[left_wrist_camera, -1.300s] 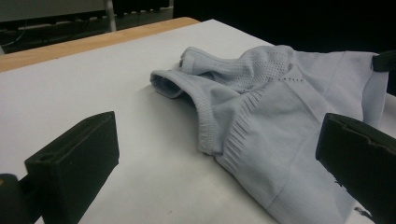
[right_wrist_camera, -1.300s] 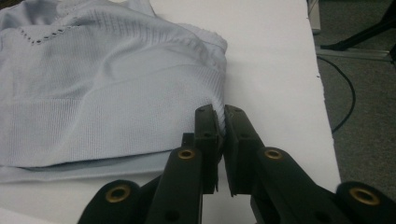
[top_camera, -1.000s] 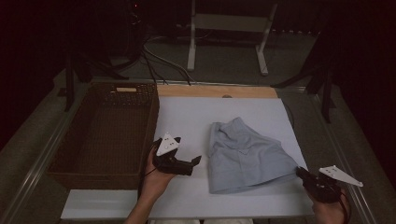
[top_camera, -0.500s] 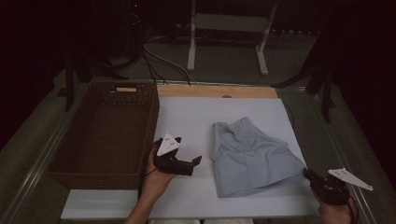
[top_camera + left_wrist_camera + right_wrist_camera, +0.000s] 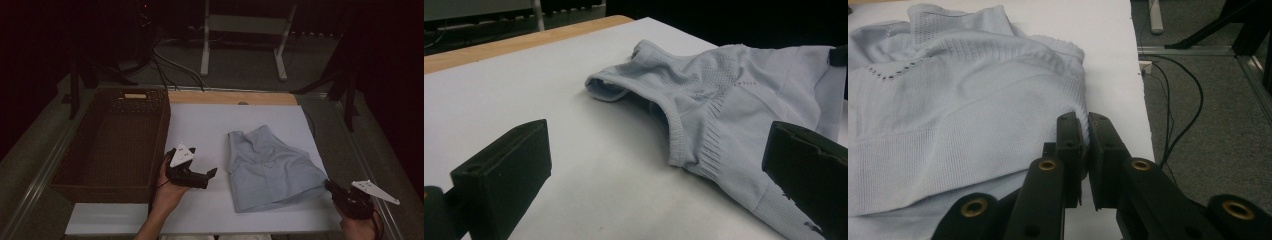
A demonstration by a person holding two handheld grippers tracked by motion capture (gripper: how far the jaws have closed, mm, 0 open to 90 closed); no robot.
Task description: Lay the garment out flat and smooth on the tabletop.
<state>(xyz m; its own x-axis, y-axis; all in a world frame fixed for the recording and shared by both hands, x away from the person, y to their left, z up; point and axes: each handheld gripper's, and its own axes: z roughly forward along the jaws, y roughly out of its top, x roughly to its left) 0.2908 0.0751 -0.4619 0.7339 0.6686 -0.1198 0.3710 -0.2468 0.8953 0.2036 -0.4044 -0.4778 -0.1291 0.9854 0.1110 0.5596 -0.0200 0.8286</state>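
Right claw (image 5: 1083, 131) pinches the garment (image 5: 267, 170) corner; left claw (image 5: 649, 170) gapes wide, empty.
Thin grip: a hard tug risks the knit slipping free across the desk (image 5: 205, 125).

A dark brown woven wicker basket (image 5: 112, 145) sits at the white tabletop's (image 5: 210, 125) left edge. Black cables (image 5: 167, 62) trail across the grey floor (image 5: 240, 65) beyond.

We are holding the left hand-held gripper (image 5: 209, 175) low near the tabletop's front edge, jaws spread wide and pointing right. We are keeping the right hand-held gripper (image 5: 1084, 131) at the front right corner, jaws pinched together on cloth.
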